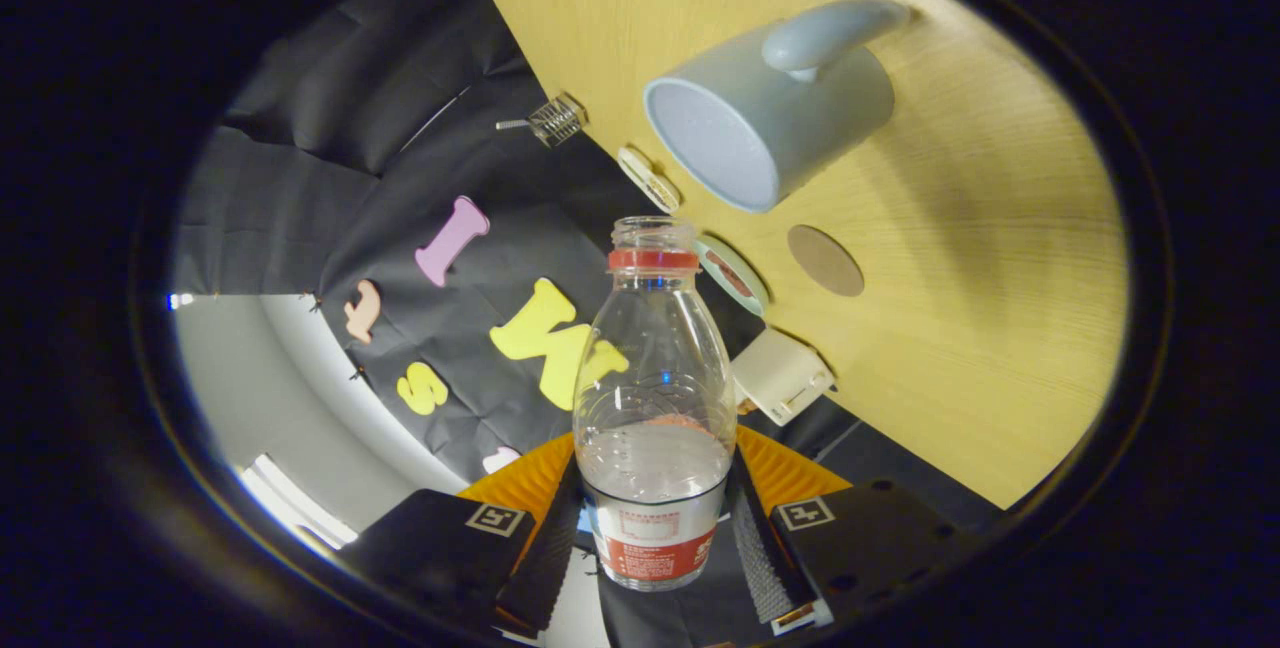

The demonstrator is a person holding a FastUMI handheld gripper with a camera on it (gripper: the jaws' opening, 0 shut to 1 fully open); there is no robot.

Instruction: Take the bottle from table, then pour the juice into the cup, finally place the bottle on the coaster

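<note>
jaws clamp bottle point(655, 408) | uncapped mouth near cup point(765, 103) | coaster point(825, 260) beyond

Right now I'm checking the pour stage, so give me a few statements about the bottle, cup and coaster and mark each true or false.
1. The gripper is shut on the bottle, one finger on each side. True.
2. The bottle's cap is screwed on. False: its mouth is open above the red neck ring.
3. The grey cup lies beyond the bottle's mouth, on the wooden table. True.
4. The bottle is full to the neck. False: liquid fills only its lower part.
5. The bottle stands on the round coaster. False: the coaster is bare, beside the cup.
</note>
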